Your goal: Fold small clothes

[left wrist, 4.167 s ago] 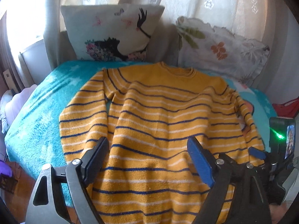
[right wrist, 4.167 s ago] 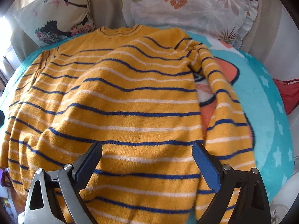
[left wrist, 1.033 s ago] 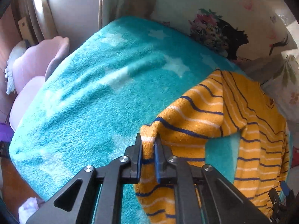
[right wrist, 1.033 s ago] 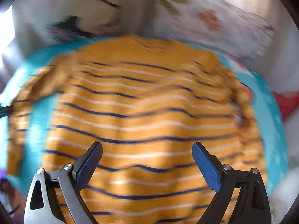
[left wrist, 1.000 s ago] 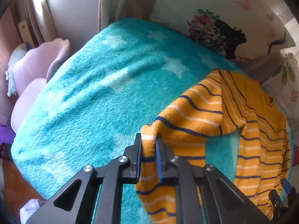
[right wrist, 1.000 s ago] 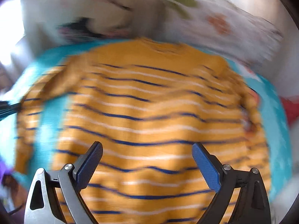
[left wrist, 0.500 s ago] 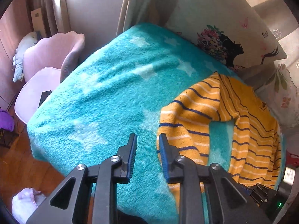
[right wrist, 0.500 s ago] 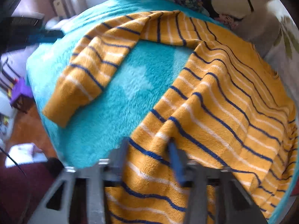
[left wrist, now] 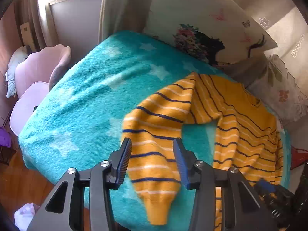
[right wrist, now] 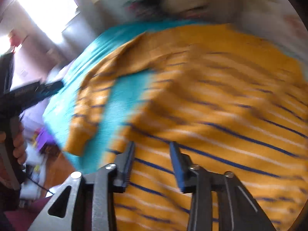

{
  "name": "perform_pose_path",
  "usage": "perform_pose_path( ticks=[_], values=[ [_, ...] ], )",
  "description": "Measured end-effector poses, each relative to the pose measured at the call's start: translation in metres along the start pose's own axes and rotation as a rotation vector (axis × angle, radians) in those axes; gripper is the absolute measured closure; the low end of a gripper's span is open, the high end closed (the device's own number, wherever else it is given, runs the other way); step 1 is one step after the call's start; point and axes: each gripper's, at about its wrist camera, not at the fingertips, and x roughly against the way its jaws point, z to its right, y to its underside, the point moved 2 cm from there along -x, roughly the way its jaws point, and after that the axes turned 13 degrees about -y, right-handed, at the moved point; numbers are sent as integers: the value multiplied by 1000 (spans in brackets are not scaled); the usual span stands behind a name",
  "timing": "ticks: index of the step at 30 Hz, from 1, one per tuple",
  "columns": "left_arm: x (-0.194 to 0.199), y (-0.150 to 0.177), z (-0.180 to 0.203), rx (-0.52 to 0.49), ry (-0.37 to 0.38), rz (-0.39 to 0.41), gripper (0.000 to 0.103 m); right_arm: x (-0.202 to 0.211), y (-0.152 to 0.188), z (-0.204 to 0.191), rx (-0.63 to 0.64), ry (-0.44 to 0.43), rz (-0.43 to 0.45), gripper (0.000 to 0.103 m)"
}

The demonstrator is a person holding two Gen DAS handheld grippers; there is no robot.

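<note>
The left gripper (left wrist: 152, 161) hangs over the near part of the bed with its two blue-padded fingers (left wrist: 124, 159) spread apart and nothing between them; the sleeve (left wrist: 154, 146) of the yellow striped sweater (left wrist: 240, 127) lies on the cover below the gap, untouched by either pad as far as the view shows. That sleeve runs from the shoulder near the pillows down toward the near edge of the bed, bent away from the body so that a wedge of the teal star blanket (left wrist: 86, 100) shows between sleeve and torso, and its cuff hangs just over the blanket's edge. The right gripper (right wrist: 152, 161) also has its fingers parted, held above the lower body of the sweater (right wrist: 211, 105); this view is smeared by motion, so whether the pads touch the knit cannot be told. In that same view the sleeve (right wrist: 86, 115) lies out to the side on the blanket (right wrist: 123, 100). The sweater's neckline points toward two pillows, a printed pillow (left wrist: 202, 32) with a dark figure and flowers and, beside it, a floral pillow (left wrist: 284, 88). Beyond the bed's far side stands a pink chair (left wrist: 38, 77), with wooden floor (left wrist: 23, 184) below.
</note>
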Motion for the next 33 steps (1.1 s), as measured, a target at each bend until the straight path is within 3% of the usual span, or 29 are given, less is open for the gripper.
perform_pose_path(
  ticks=[2,5,11,12,14,15,16,18,20,22,23,24,26,28,30,32,33],
  values=[
    [3,4,10,-9,2,-2,59,48,20,55,-106,151,62,53],
    [5,12,27,-21,8,-11,59,105,56,128,-242,365,115,37],
    [9,31,75,-60,52,-53,59,123,109,210,-375,479,39,32],
    [10,33,81,-64,57,-56,59,123,113,219,-412,431,47,33],
    [15,38,93,-75,61,-53,59,123,112,223,-445,360,107,54],
    [18,41,100,-81,59,-45,59,128,111,224,-443,326,109,90],
    [19,43,102,-83,58,-42,59,136,111,229,-443,307,113,91],
    [23,48,108,-82,57,-38,59,149,108,235,-422,357,128,91],
    [26,53,111,-74,56,-32,59,167,110,257,-428,462,137,92],
    [27,56,112,-65,46,-26,58,189,115,282,-469,633,134,91],
    [27,58,111,-62,41,-25,58,202,117,298,-500,721,117,82],
    [27,61,112,-59,34,-27,57,212,119,305,-520,756,120,80],
    [27,66,113,-52,27,-34,57,233,112,302,-516,697,197,80],
    [28,69,113,-46,24,-37,56,231,100,283,-470,573,249,68],
    [29,72,115,-44,18,-39,55,203,91,256,-424,287,259,47],
    [31,75,116,-45,12,-39,55,162,86,240,-417,84,198,46],
    [32,76,116,-44,8,-39,55,146,83,235,-413,62,167,46]
  ],
)
